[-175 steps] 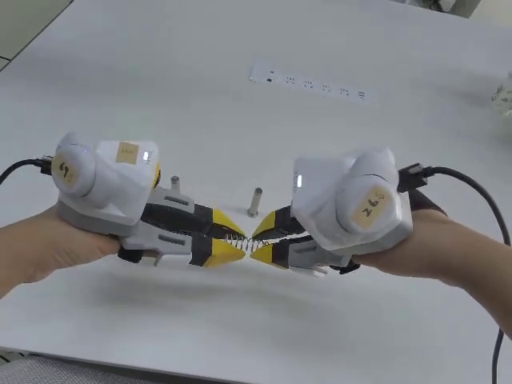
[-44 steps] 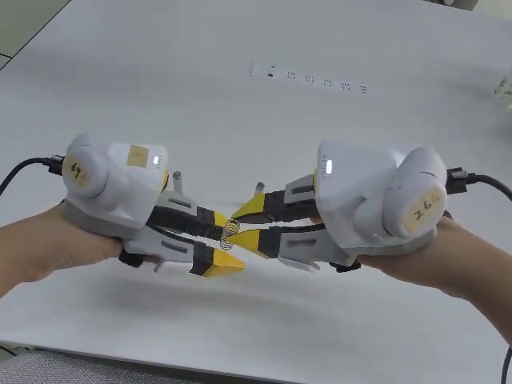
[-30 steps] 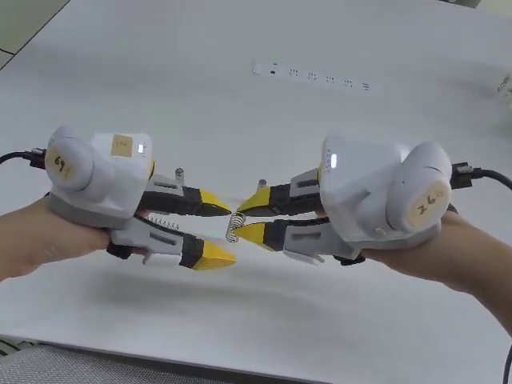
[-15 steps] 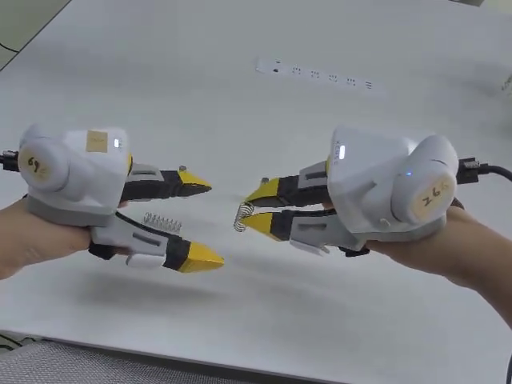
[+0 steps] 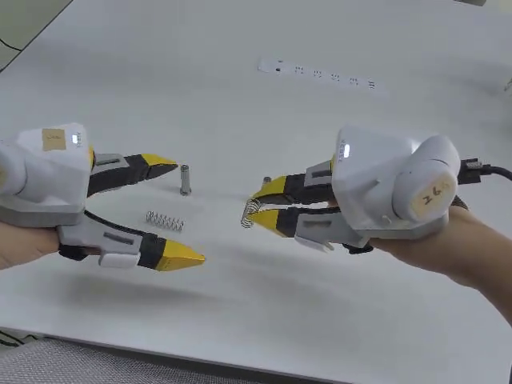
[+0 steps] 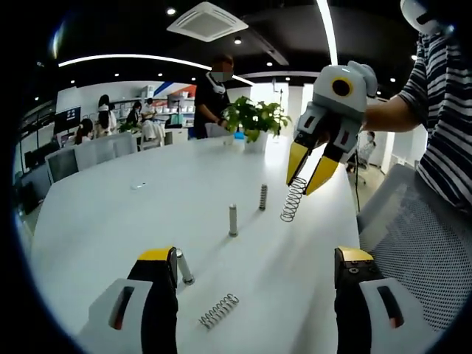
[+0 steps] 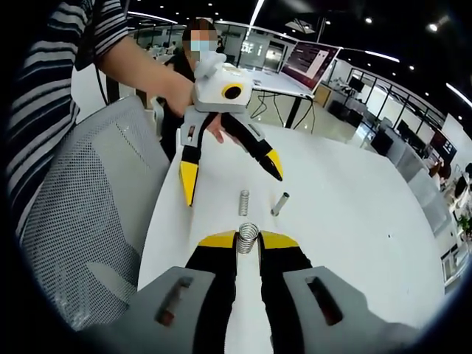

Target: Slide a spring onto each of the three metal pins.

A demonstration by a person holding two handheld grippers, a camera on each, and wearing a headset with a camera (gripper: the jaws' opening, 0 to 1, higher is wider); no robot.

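- Right tongs (image 5: pixel 256 210): closed on the held spring (image 6: pixel 293 200), pinching its top coils. The rest of the coil hangs free past the tips, above the bench (image 5: pixel 240 320).
- Left tongs (image 5: pixel 178 212): wide open, holding nothing. The loose spring (image 5: pixel 164 221) lies flat on the bench, seen between its jaws.
- Pins: the near pin (image 5: pixel 185 179) stands upright just beside one jaw tip of the left tongs. The middle pin (image 6: pixel 233 219) stands upright further on. The far pin (image 6: pixel 262 197) looks ribbed, possibly already sleeved with a spring; this cannot be confirmed.
- Handling, as judged: the spring is light, thin wire. Held by one end it will flex and swing, and a hard squeeze may flick it out. A gentle hold across the coils nearer the middle, lower mouth left clear, would suit threading.
- The pins appear free-standing, so a sideways knock would likely topple one.
- Obstructions: the left tongs crowd the near pin, and the loose spring lies in the approach. The power strip (image 5: pixel 324 74) is well apart and of no concern.
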